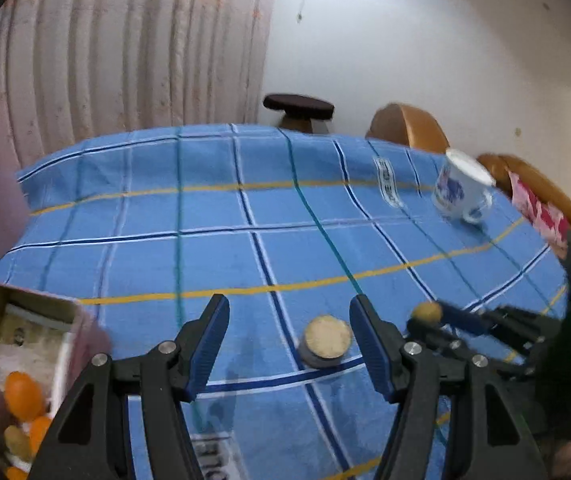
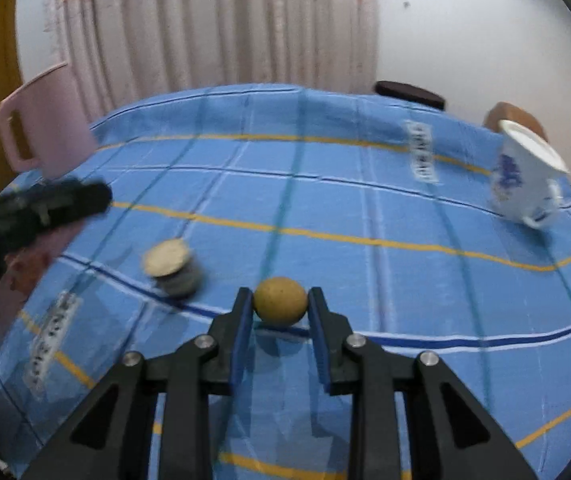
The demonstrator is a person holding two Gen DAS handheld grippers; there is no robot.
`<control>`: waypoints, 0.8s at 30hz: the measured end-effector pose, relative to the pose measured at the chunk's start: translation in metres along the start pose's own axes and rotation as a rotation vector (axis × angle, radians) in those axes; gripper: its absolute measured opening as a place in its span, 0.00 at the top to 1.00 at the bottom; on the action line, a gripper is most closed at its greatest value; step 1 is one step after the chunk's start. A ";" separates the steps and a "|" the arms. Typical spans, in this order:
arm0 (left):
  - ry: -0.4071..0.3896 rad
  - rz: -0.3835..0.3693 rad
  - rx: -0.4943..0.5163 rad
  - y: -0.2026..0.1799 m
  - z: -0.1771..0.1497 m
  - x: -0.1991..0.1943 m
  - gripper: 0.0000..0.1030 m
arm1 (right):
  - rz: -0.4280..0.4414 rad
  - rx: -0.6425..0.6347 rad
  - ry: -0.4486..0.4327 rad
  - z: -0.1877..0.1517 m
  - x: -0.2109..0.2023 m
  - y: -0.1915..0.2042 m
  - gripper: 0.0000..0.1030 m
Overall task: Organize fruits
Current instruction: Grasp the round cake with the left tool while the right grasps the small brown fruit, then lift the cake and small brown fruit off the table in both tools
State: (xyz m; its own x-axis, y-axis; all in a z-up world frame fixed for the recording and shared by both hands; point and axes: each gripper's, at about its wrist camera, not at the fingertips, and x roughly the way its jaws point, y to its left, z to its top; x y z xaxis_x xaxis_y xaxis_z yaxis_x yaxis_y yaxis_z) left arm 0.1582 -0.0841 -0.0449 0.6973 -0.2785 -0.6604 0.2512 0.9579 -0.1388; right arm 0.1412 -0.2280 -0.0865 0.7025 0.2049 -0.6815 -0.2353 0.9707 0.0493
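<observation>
Yellow-brown and round, the small fruit is clenched between the blue pads of my right gripper, just over the blue checked tablecloth; I judge it light, firm and smooth, so it could slip, and I hold it across its widest part. My left gripper hangs spread with nothing in it, near a small cork-topped jar, with the tin of oranges at its left. Farther away stand a white-and-blue cup and cloth labels whose print I cannot read.
</observation>
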 end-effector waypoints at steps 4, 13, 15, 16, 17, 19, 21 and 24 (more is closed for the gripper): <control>0.051 0.006 0.016 -0.009 -0.003 0.021 0.38 | 0.007 0.041 -0.004 0.000 -0.002 -0.015 0.70; 0.129 0.021 0.089 -0.022 -0.010 0.046 0.38 | 0.042 0.035 0.025 0.001 0.006 -0.014 0.70; 0.153 0.004 0.072 -0.018 -0.012 0.051 0.39 | 0.048 0.035 0.029 0.001 0.008 -0.014 0.70; 0.152 -0.001 0.059 -0.014 -0.012 0.050 0.43 | 0.052 0.037 0.030 0.001 0.009 -0.014 0.70; 0.150 -0.022 0.046 -0.012 -0.012 0.050 0.54 | 0.057 0.038 0.030 0.000 0.009 -0.015 0.70; 0.147 -0.058 0.040 -0.012 -0.011 0.049 0.62 | 0.063 0.041 0.025 0.000 0.008 -0.015 0.70; 0.140 -0.059 0.051 -0.015 -0.012 0.047 0.66 | 0.067 0.040 0.023 -0.001 0.007 -0.015 0.70; 0.123 -0.055 0.052 -0.016 -0.012 0.043 0.66 | 0.066 0.037 0.010 -0.001 0.004 -0.014 0.70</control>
State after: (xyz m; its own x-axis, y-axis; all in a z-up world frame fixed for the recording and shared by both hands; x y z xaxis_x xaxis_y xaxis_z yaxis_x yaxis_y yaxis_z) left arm 0.1761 -0.1111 -0.0803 0.5951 -0.3170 -0.7385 0.3234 0.9357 -0.1410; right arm 0.1465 -0.2406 -0.0910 0.6797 0.2671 -0.6832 -0.2553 0.9593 0.1210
